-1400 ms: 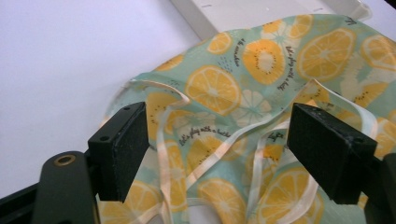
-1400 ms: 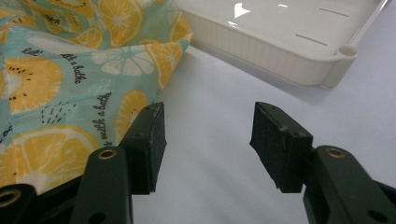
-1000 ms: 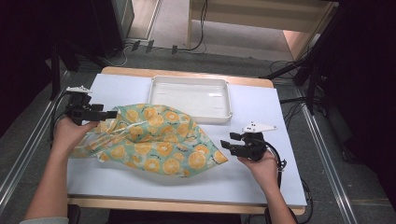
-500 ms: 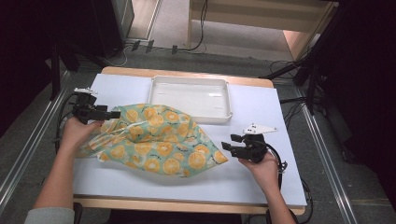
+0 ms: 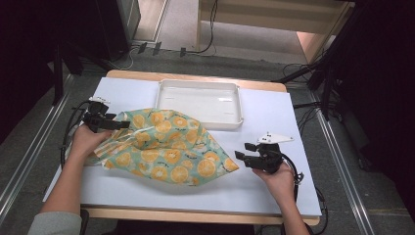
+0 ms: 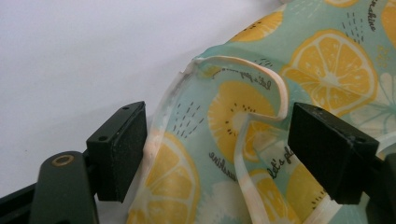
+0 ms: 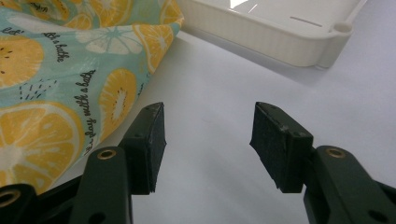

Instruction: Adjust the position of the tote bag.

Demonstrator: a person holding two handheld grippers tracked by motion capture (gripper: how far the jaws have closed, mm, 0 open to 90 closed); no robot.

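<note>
A teal cloth printed with orange slices lies crumpled across the middle of the white table. My left gripper is at the cloth's left end, open, with a folded, pale-hemmed edge of the cloth between its jaws and neither pad pressing it. My right gripper is open just right of the cloth's right tip. In the right gripper view its jaws frame bare table, with the cloth to their left.
A shallow white tray sits empty at the back centre of the table, and its corner lies ahead of the right gripper. The cloth's far edge lies close to the tray's front wall. Cables trail on the floor behind the table.
The left gripper has shifted a little rightward onto the cloth's left edge. The right gripper has hardly moved, and the cloth lies much the same.
</note>
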